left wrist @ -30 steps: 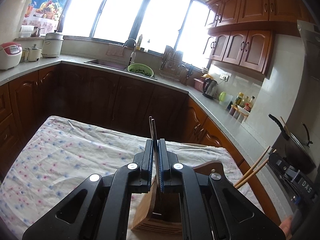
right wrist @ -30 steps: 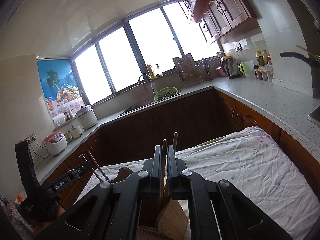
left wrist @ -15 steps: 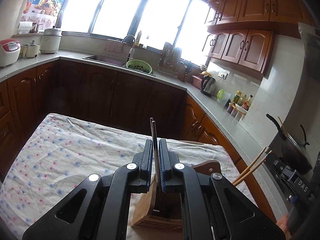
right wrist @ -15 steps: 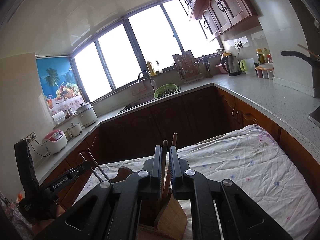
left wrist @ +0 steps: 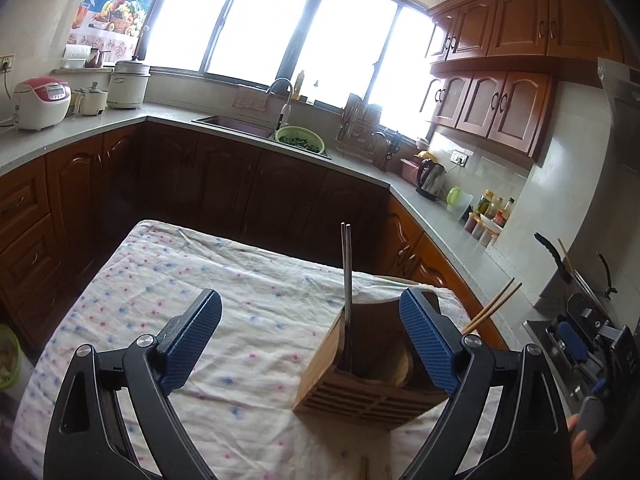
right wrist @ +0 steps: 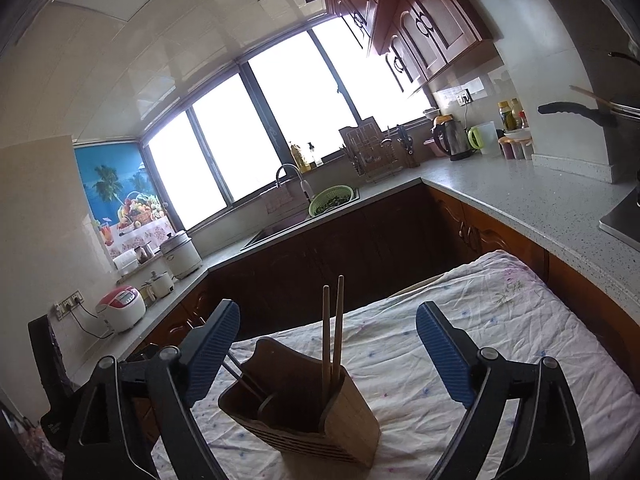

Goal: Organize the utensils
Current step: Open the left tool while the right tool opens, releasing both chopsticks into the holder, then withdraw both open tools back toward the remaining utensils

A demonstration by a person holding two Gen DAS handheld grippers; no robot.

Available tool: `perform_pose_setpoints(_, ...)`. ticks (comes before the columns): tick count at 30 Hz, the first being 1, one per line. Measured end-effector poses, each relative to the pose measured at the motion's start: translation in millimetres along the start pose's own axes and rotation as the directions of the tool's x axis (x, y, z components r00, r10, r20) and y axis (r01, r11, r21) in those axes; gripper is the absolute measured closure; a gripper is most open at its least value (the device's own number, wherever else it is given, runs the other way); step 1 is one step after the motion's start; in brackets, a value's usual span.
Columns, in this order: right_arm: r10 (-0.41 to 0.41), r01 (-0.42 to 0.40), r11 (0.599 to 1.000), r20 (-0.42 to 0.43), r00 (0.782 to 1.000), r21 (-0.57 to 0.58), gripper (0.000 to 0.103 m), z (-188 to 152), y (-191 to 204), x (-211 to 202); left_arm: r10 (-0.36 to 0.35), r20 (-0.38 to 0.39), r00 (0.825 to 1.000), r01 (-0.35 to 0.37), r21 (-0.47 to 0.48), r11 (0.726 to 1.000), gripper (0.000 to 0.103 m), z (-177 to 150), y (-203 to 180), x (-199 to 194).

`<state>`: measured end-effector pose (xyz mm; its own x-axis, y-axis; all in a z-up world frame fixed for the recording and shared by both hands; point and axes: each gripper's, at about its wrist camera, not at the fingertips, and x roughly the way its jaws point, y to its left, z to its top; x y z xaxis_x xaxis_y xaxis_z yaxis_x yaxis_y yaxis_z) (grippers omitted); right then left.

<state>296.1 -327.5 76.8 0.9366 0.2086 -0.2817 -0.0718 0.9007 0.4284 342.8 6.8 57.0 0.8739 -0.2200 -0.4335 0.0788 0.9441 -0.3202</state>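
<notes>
- utensils are what is being sorted: a metal pair of chopsticks (left wrist: 347, 280) and a wooden pair of chopsticks (right wrist: 333, 332) are both seen standing in the wooden holder (left wrist: 372, 376), which rests on the flowered cloth (left wrist: 224, 280) over the table.
- nearest in the left wrist view, the left gripper (left wrist: 310, 338) is seen with its jaws spreading wide; the metal pair stands in the gap between the blue pads (left wrist: 192, 340) but is pressed by neither.
- in the right wrist view, the right gripper (right wrist: 328, 352) is likewise opening, and the wooden pair stands free between its pads, leaning on the holder's rim.
- the step in hand is judged to be the release and pull-away after insertion. it is best done by drawing each gripper straight back along its own line, so that no pad is dragged across a standing stick.
- care should be taken that the light holder is not nudged or tipped; sideways sweeps are to be avoided until the sticks are cleared.
- two stick ends (left wrist: 364, 468) are glimpsed at the near edge of the cloth; whether they are further utensils cannot be told.
- farther off, the sink (left wrist: 240, 124) and the counter (left wrist: 440, 216) are seen, well apart from the work.
</notes>
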Motion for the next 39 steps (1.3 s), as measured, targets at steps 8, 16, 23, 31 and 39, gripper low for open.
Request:
perform_pose_setpoints(8,0.019,-0.019,1.0,-0.041,0.999,-0.004,0.01,-22,7,-39,0.03,-0.046,0.999,-0.029,0.022,0.999,0.01,-40,15,-52)
perform_pose_setpoints(16,0.01,-0.011,1.0,-0.098,0.995,-0.004,0.01,-49,5,-74,0.03,-0.092,0.995,-0.027,0.035,0.999,0.01,-76,20,-92)
perform_pose_setpoints(23,-0.003,0.002,1.0,-0.116,0.993,-0.004,0.01,-62,4,-103,0.035,-0.111,0.993,-0.033,0.019,0.999,0.01,-95,29,-113)
perform_pose_setpoints(31,-0.006,0.005,1.0,-0.15,0.989,-0.008,0.009,-87,4,-125,0.055,-0.152,0.987,-0.052,0.021,0.998,0.01,-118,38,-125)
perform_pose_setpoints(39,-0.016,0.018,1.0,-0.204,0.979,0.007,0.009,-103,-6,-130,0.052,-0.194,0.98,-0.043,0.053,0.998,0.01,-136,32,-130)
